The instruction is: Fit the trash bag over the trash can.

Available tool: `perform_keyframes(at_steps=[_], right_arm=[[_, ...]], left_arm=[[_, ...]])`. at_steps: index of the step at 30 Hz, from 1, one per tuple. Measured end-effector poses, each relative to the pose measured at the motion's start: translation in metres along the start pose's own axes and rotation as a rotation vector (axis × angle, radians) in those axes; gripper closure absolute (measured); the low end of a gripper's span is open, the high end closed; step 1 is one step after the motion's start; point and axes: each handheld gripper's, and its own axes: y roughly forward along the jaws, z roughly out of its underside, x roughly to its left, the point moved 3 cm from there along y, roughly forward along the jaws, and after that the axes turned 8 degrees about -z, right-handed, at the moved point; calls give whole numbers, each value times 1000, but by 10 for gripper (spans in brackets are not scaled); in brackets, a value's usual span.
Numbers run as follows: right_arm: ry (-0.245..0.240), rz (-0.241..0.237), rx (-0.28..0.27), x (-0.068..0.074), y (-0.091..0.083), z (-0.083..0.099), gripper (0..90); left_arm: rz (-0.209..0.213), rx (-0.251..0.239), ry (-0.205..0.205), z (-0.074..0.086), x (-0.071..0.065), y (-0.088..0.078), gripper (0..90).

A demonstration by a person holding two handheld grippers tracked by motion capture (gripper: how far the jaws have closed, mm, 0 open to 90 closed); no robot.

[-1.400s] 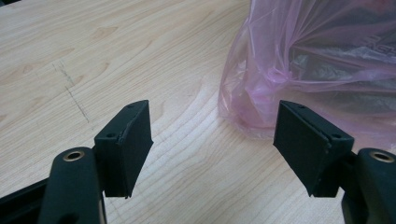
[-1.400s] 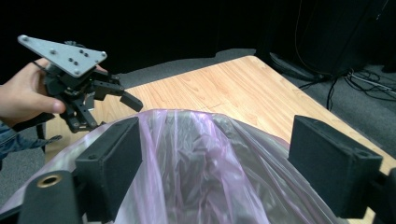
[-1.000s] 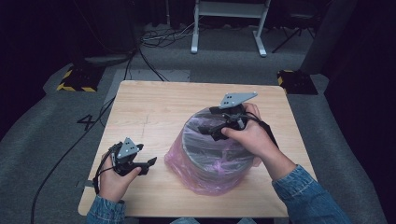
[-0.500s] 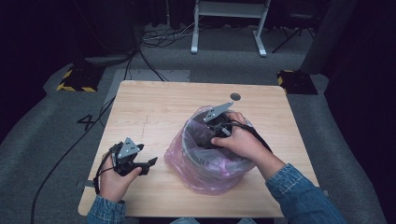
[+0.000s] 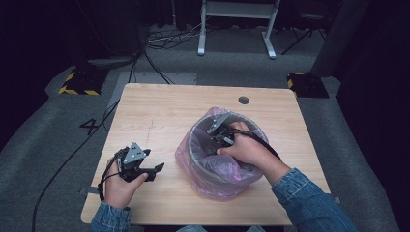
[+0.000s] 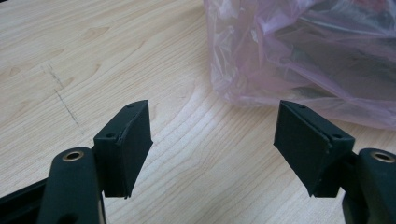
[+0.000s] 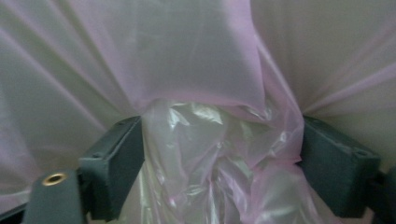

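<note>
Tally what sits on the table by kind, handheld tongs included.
Round bins: 1
Pink plastic bag liners: 1
Handheld tongs: 2, the left tongs and the right tongs
Total: 4

The left gripper (image 6: 212, 147) points across a light wooden table top (image 6: 93, 56) with visible grain and a thin dark scratch mark (image 6: 63, 100) at the left of the view. Its two black jaws rise from the bottom edge and stand wide apart, with bare wood between them. Neither pad touches anything. Ahead and to the right lies a translucent pink plastic bag (image 6: 299, 51), crinkled, with a dark rounded form showing through the film. The bag's lower edge rests on the table, just beyond the right-hand jaw tip.
</note>
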Motion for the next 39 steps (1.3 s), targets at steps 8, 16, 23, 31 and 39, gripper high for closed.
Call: perform_keyframes(at_steps=[8,16,23,31,39], right_arm=[[4,-19,-73,3,-11,-5,190],[-19,-26,-296,15,-70,-19,218],[-80,-18,-406,34,-103,-21,225],[-178,-68,-482,66,-126,-17,231],[-230,-75,-429,74,-113,-15,230]], left_arm=[[-1,-5,7,0,2,-1,275],[1,-3,8,-1,0,1,274],[3,-5,6,-1,-1,1,274],[3,-4,4,-1,-1,2,275],[7,-6,3,-2,-3,2,275]])
